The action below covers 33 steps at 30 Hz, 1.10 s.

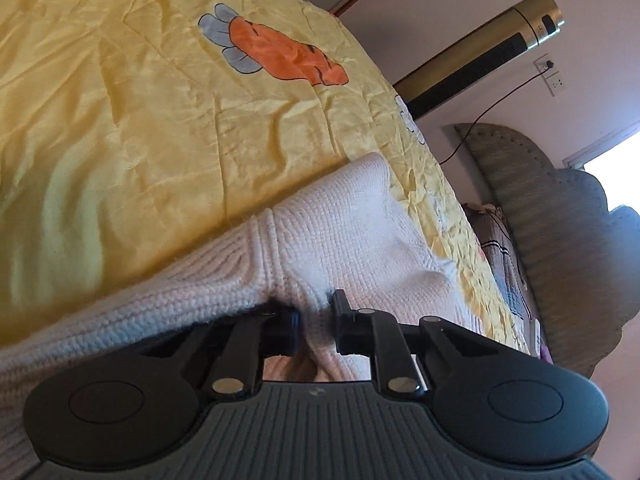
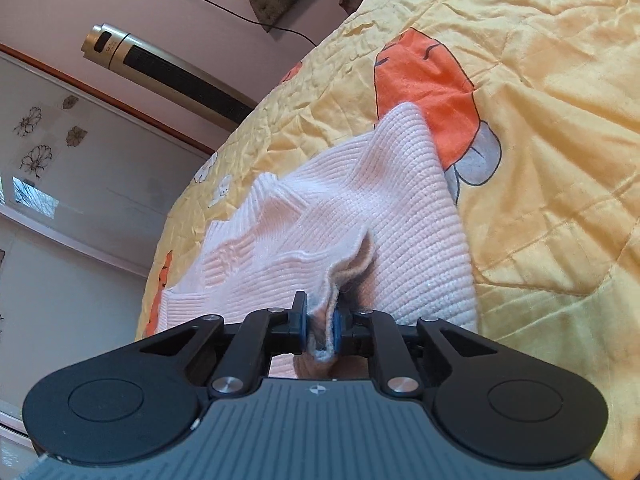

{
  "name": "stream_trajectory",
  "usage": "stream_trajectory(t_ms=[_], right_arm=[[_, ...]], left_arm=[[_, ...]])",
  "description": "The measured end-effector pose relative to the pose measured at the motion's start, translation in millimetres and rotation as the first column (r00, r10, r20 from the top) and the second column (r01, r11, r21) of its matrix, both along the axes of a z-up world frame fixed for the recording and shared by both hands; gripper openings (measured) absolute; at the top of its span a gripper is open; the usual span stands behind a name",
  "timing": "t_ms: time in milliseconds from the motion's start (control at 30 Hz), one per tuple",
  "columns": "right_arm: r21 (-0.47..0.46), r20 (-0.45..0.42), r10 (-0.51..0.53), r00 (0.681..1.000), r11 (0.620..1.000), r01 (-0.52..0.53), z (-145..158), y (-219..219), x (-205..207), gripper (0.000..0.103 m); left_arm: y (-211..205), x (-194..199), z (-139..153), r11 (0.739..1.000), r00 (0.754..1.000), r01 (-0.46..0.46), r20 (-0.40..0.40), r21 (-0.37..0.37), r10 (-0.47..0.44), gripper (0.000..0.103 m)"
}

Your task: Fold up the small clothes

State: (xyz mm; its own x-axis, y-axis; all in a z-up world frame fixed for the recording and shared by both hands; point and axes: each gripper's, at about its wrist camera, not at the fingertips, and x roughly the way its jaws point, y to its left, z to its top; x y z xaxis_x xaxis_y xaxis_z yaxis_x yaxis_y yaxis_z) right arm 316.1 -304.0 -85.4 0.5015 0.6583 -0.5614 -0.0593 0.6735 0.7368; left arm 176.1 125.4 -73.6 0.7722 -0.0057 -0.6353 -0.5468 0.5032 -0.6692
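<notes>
A small pale pink knitted sweater (image 1: 332,232) lies on a yellow quilt (image 1: 140,100) with orange carrot prints. My left gripper (image 1: 316,328) is shut on a bunched fold of the sweater near its ribbed edge. In the right wrist view the same sweater (image 2: 360,216) spreads away from me over the quilt (image 2: 560,160). My right gripper (image 2: 322,326) is shut on a pinched edge of the sweater, with knit sticking out between the blue pads.
A gold and black tower fan (image 1: 480,52) stands by the pink wall beyond the bed, also in the right wrist view (image 2: 168,68). A grey padded headboard (image 1: 560,220) and pillows lie at the right. A wardrobe door with flower prints (image 2: 60,152) is at the left.
</notes>
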Motion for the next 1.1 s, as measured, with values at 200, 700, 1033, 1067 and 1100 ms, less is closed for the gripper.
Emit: stream_trajectory(t_ms=[200,700,1033,1067,1100], right_arm=[[-0.057,0.032,-0.059,0.998,0.997,0.061,0,-22,-10,0.012],[-0.039,0.255,-0.125,0.959,0.990,0.139,51,-32,-59,0.055],[-0.617,0.239,0.270,0.933,0.784,-0.068,23,104,-18,0.067],[-0.644,0.286,0.316,0.905,0.762,-0.062,16,105,-27,0.069],[-0.653,0.312,0.343,0.886,0.755,-0.062,12,103,-33,0.069]], left_arm=[[-6,-1,-2,0.996,0.999,0.044,-0.002,0.076,-0.044,0.015],[-44,-56,82,0.820,0.962,0.192,0.063,0.539,-0.267,0.032],[-93,86,6,0.370,0.863,0.476,-0.345,0.797,-0.368,0.033],[-93,83,4,0.357,0.864,0.470,-0.340,0.807,-0.371,0.034],[-90,82,4,0.380,0.868,0.464,-0.325,0.800,-0.377,0.034]])
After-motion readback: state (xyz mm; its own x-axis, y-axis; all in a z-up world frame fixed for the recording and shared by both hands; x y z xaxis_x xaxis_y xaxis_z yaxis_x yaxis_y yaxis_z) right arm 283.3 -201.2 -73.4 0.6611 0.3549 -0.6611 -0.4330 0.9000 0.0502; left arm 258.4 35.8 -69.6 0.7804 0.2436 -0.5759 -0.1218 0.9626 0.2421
